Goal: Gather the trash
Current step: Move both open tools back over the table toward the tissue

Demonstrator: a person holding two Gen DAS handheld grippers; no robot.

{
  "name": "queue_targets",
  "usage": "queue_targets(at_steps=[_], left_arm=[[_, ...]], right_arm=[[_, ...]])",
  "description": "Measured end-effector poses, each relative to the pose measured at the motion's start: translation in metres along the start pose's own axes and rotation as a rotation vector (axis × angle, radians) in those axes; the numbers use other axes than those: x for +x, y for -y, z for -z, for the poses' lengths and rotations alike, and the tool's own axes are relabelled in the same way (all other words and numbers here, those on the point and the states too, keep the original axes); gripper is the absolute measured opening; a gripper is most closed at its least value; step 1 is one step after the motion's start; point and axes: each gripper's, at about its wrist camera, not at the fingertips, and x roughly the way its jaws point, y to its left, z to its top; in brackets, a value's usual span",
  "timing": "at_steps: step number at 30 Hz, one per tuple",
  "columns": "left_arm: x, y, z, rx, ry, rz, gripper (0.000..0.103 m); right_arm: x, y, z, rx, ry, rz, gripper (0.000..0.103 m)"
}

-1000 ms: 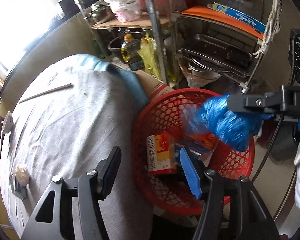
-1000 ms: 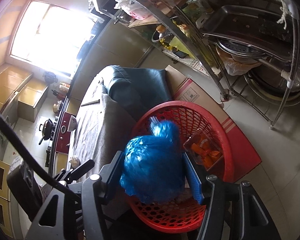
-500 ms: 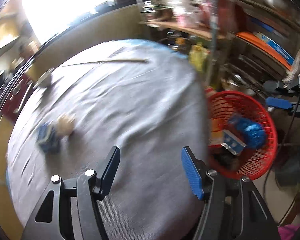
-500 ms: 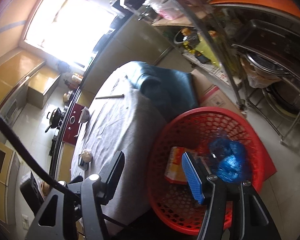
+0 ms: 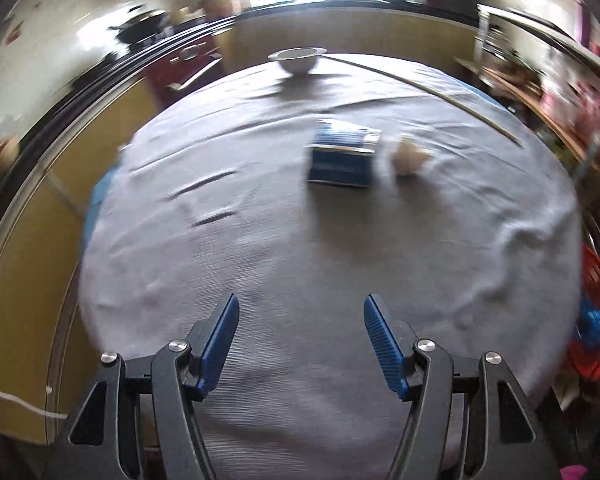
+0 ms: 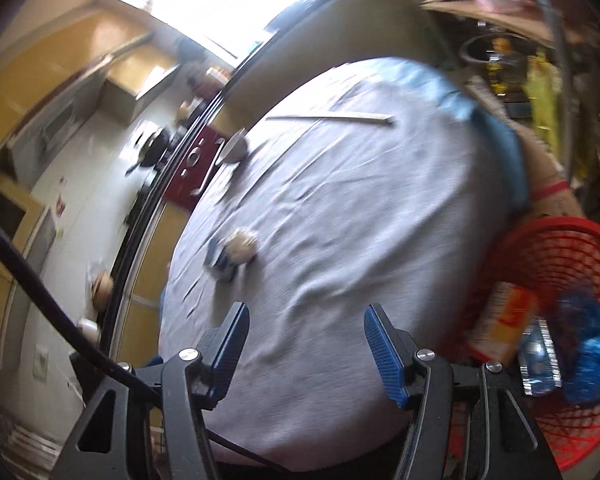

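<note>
Grey cloth covers the round bench (image 5: 300,264), and we see it blurred in both wrist views. On the cloth lies a blue carton (image 5: 342,156), a flat box whose long axis runs roughly across the left wrist view, its broad printed face turned toward that camera. Just beside its right end sits a crumpled pale wad (image 5: 410,157); whether the two touch we cannot tell. In the right wrist view the same carton (image 6: 220,260) and wad (image 6: 242,245) lie on the bench's left part.

Farther back stands a white bowl (image 5: 298,60), and a thin long stick (image 5: 428,90) slants away from it toward the right rim of the bench.

Our left gripper (image 5: 300,344) hangs over the near cloth with its blue pads (image 5: 220,344) apart and nothing between them. Our right gripper (image 6: 302,344) likewise stands parted and empty.

Beside the bench, low at the right, a red basket (image 6: 572,248) holds a crumpled blue bag (image 6: 590,354), a yellow-orange box (image 6: 504,322) and a clear package (image 6: 538,356).
</note>
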Motion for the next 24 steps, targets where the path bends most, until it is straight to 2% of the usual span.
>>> queue_targets(at_steps=[5,10,19,24], left_arm=[[0.004,-0.026,0.001,-0.071,0.010,-0.036,0.066],[0.000,-0.030,0.007,-0.084,0.025,-0.039,0.066],[-0.012,-0.041,0.012,-0.122,0.046,-0.016,0.066],[-0.014,-0.049,0.012,-0.141,0.051,-0.015,0.066]], right_arm=[[0.026,-0.024,0.017,-0.053,-0.069,-0.004,0.064],[0.044,-0.037,0.033,-0.077,-0.127,0.000,0.064],[0.067,-0.074,0.046,-0.164,-0.171,0.005,0.064],[0.081,-0.093,0.039,-0.216,-0.167,0.010,0.064]])
